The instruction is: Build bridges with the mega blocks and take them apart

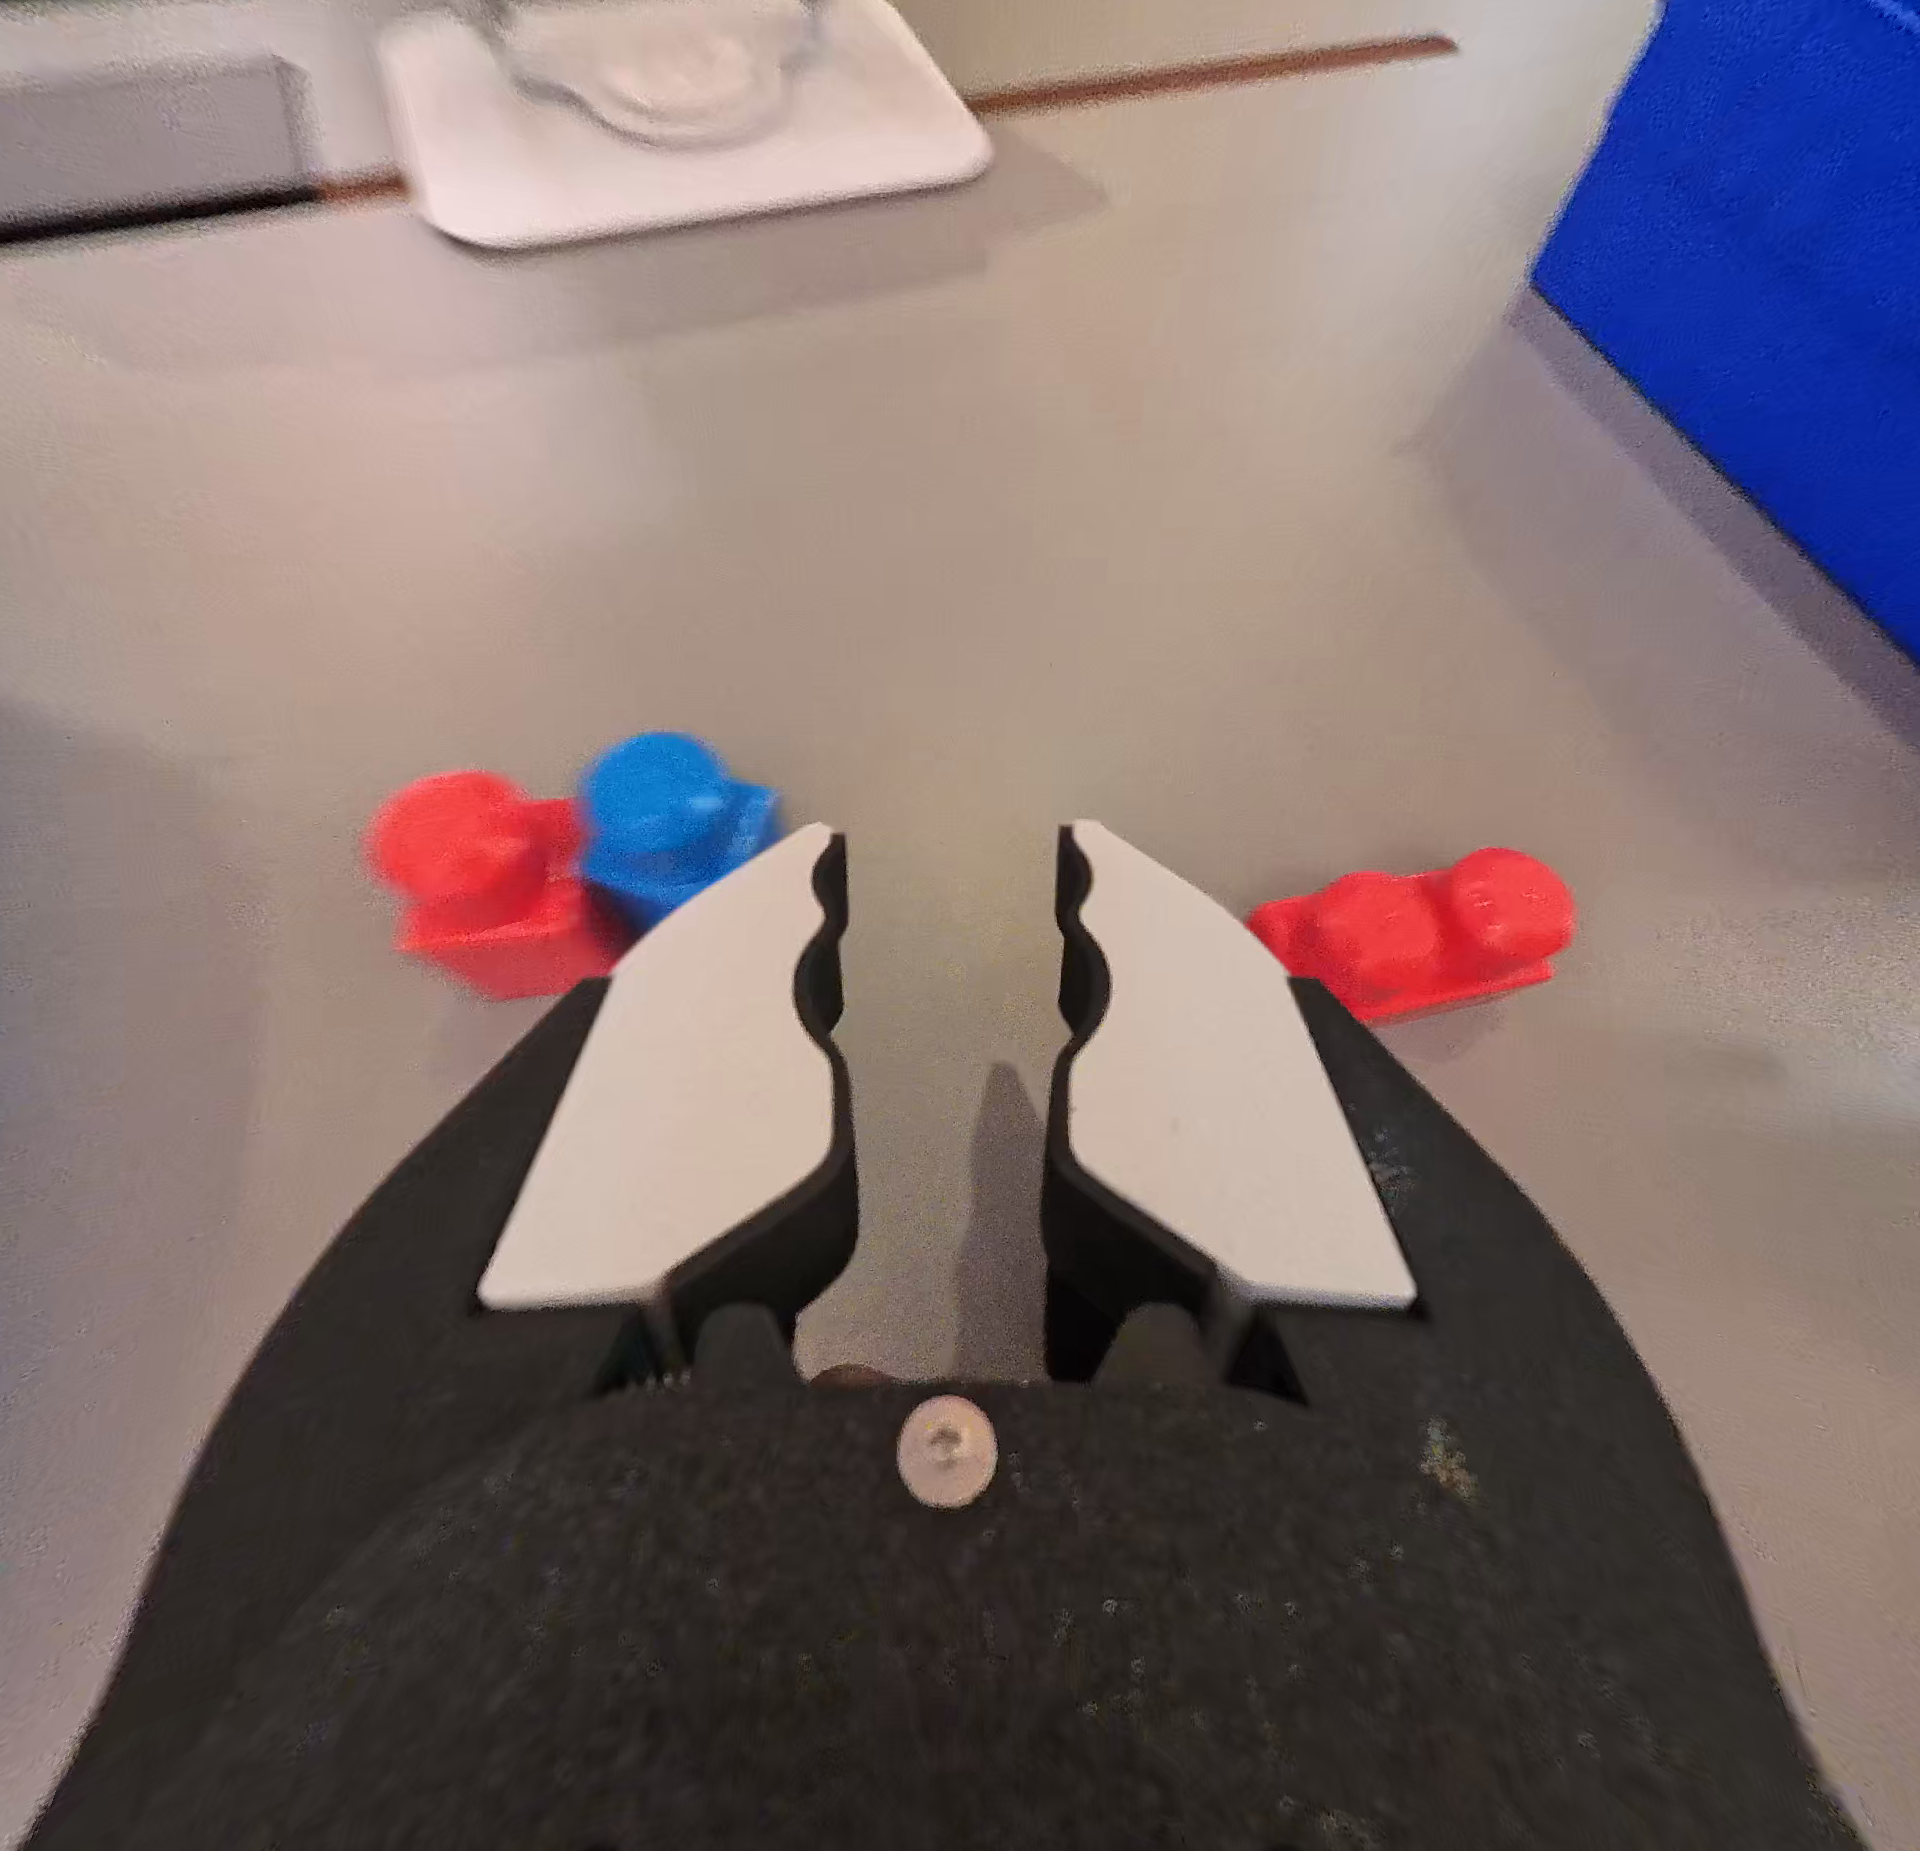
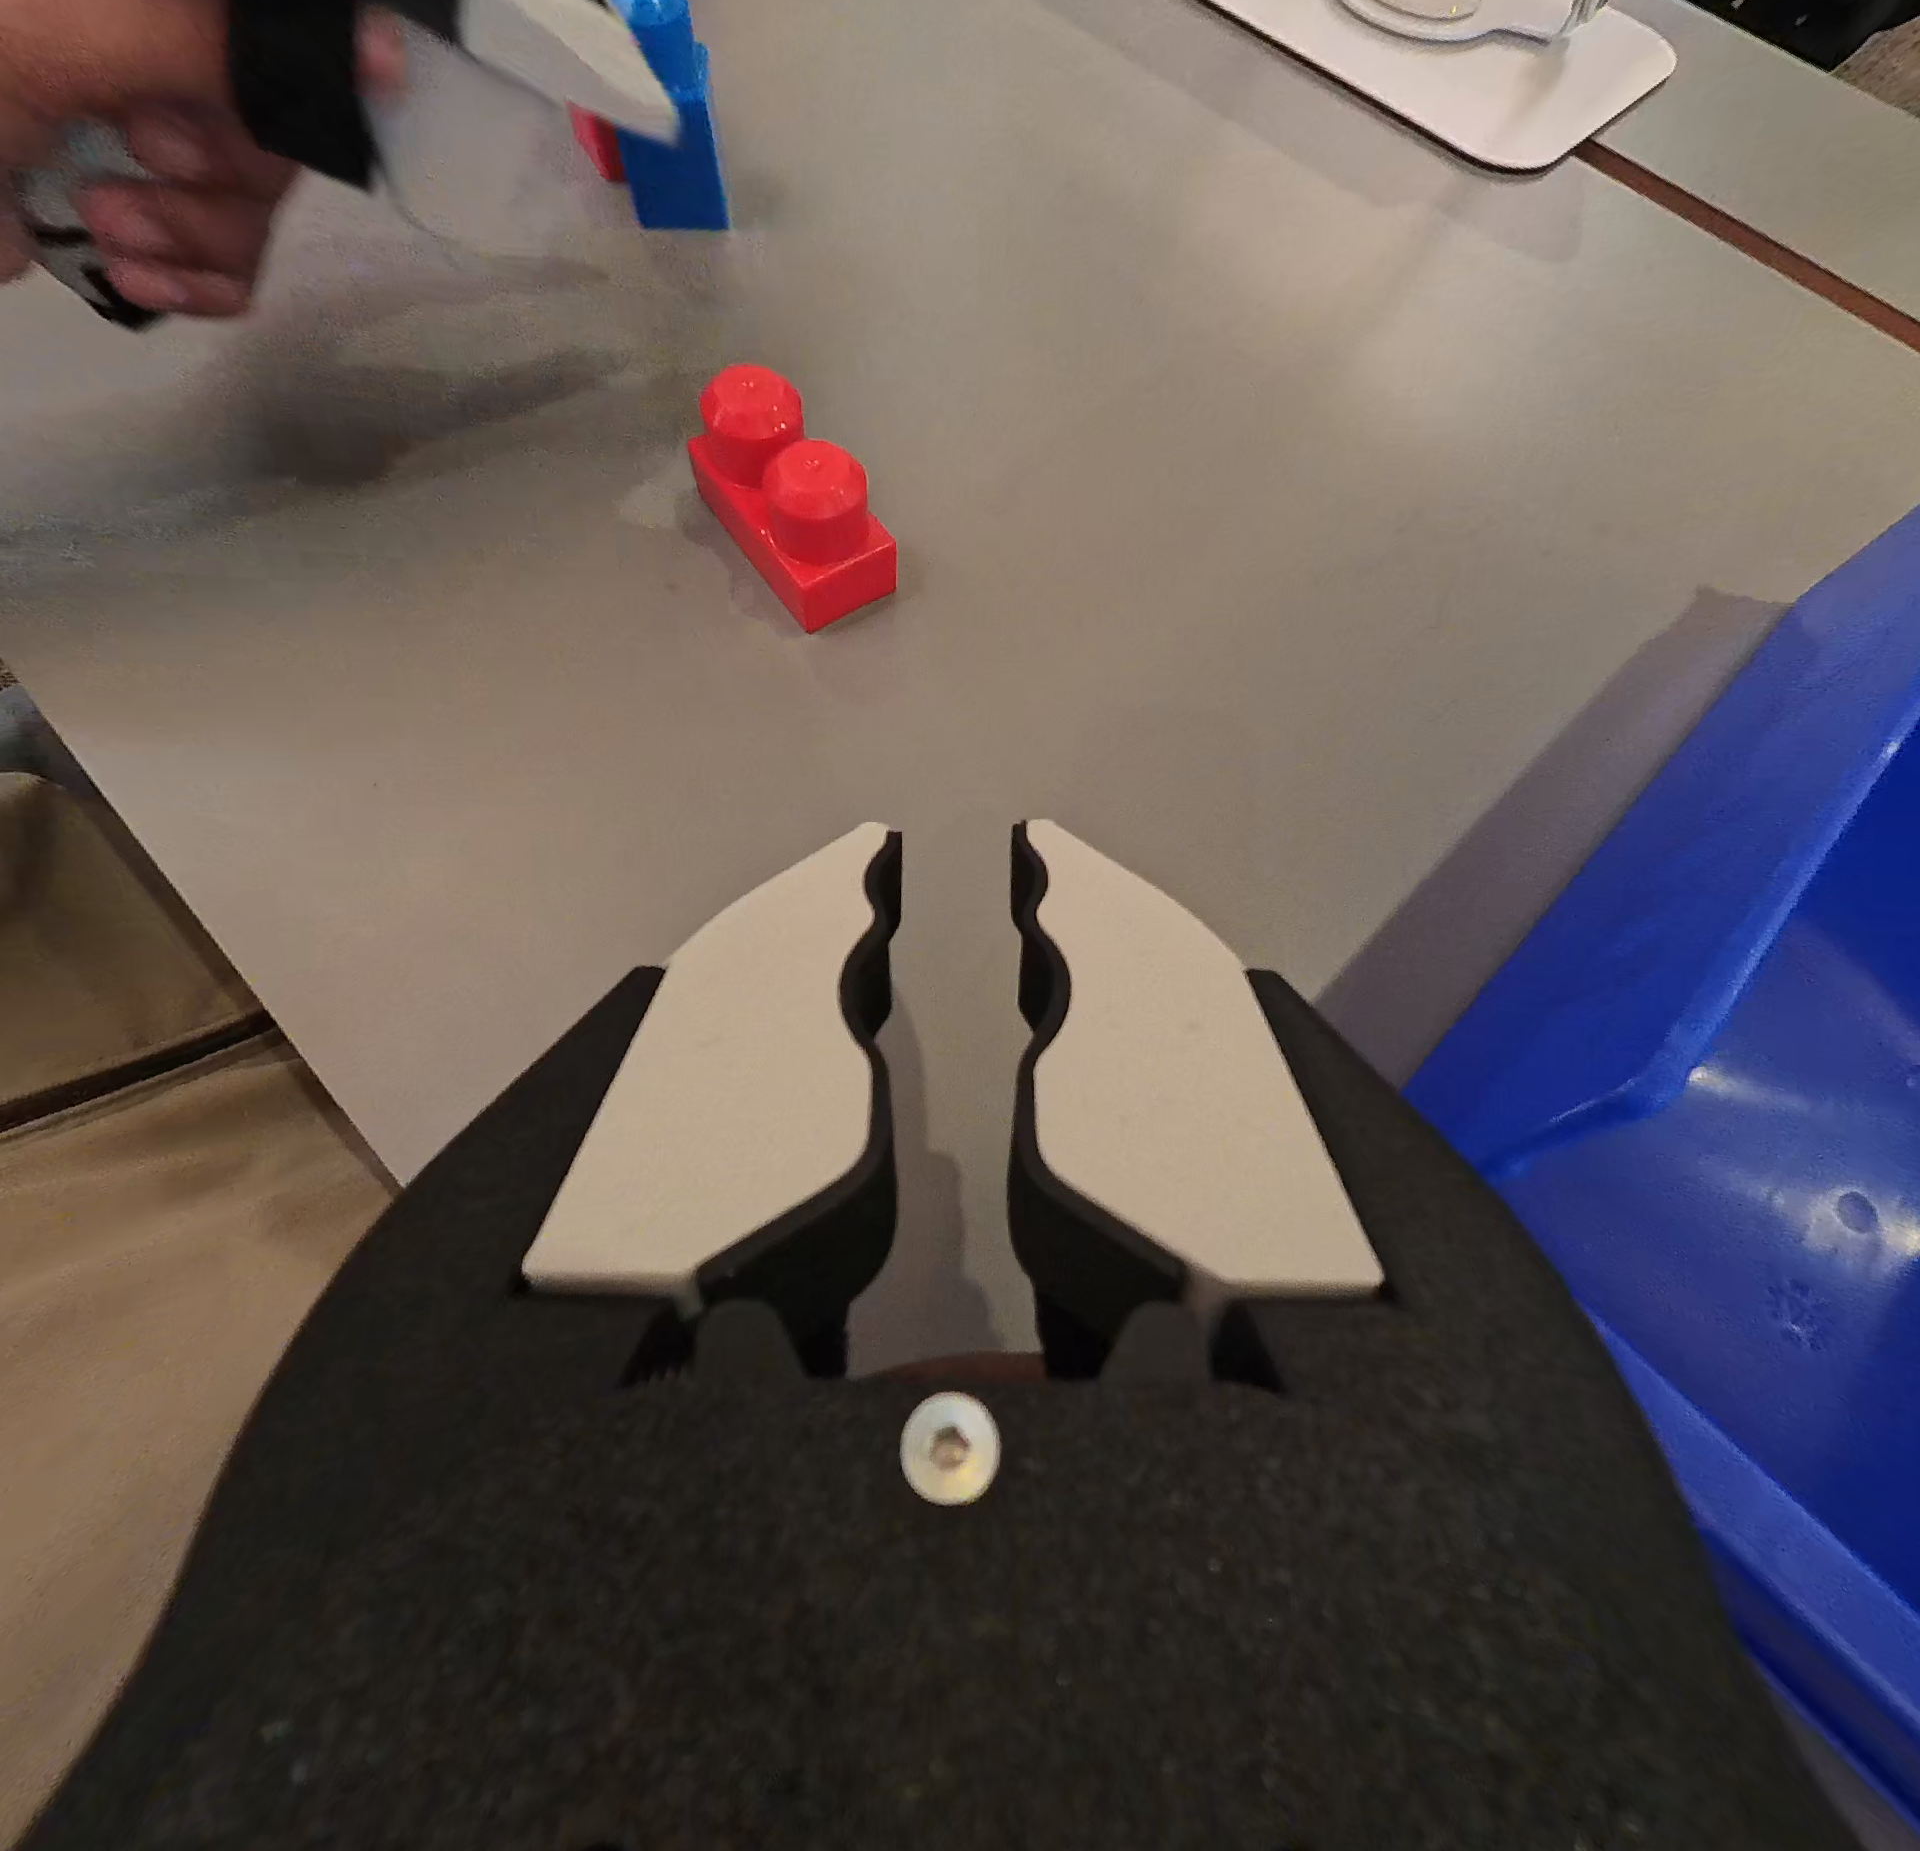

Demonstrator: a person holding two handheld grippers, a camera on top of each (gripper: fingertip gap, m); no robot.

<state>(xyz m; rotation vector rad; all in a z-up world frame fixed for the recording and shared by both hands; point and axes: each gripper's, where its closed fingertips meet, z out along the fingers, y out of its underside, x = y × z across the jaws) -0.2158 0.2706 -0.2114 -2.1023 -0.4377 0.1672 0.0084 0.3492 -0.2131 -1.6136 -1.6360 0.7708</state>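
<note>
In the left wrist view, my left gripper [image 1: 951, 845] is open and empty, low over the grey table. A red block [image 1: 488, 902] and a blue block [image 1: 670, 835] stand side by side, touching, just left of its left finger. A flat red two-stud block [image 1: 1423, 928] lies to its right. In the right wrist view, my right gripper [image 2: 956, 840] is open and empty near the table's front edge. The flat red block [image 2: 795, 497] lies well ahead of it. The left gripper [image 2: 561, 45], held by a hand [image 2: 114, 128], is blurred at top left, in front of the blue block [image 2: 675, 139] and the red block [image 2: 597, 139].
A blue plastic bin [image 2: 1714, 1126] stands at the right; it also shows in the left wrist view [image 1: 1766, 274]. A white mat [image 1: 675, 139] with a clear glass object [image 1: 644, 45] lies at the far side of the table, also in the right wrist view [image 2: 1455, 66]. The table edge [image 2: 208, 928] runs at the left. Left tips to right tips: about 25 cm.
</note>
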